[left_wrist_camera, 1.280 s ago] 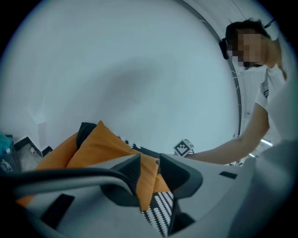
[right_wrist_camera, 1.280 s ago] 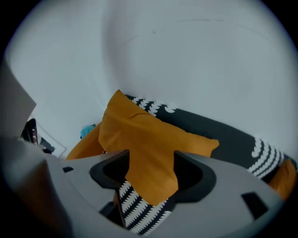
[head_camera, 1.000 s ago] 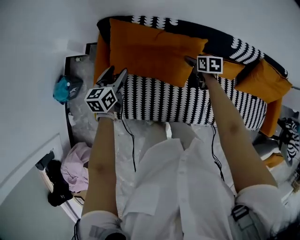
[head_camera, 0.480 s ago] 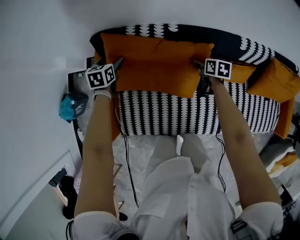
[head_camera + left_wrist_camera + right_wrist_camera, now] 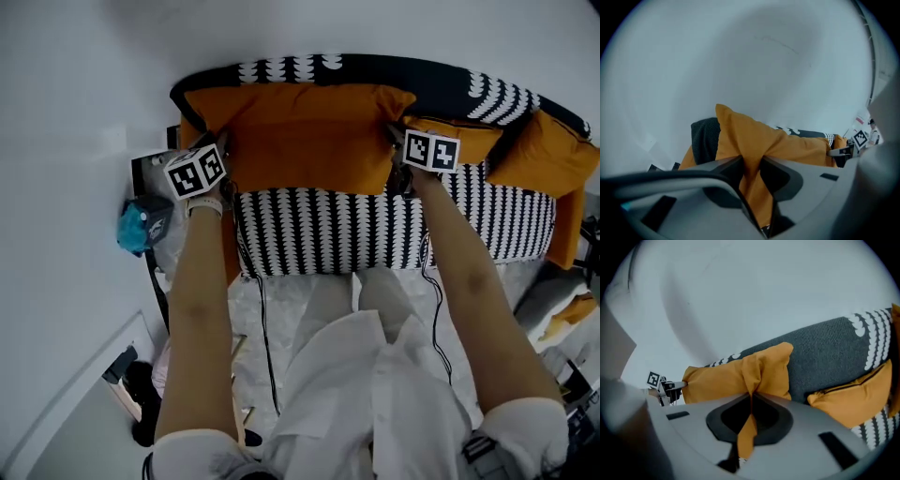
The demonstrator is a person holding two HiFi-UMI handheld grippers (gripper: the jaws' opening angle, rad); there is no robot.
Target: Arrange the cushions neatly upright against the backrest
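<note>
The left gripper (image 5: 223,142) has just been closing its jaws and now pinches the left end of the big orange cushion (image 5: 300,131), with fabric bunched between them. The right gripper (image 5: 393,134) is clamped tight on the cushion's right corner (only a thin fold of cloth sits in it). The cushion stretches along the far side of the sofa seat (image 5: 328,230), against the backrest (image 5: 441,75). A second orange cushion (image 5: 480,141) lies just to its right.

A home sitting room; patterned sofa (image 5: 328,225), orange cushions (image 5: 309,131)
</note>
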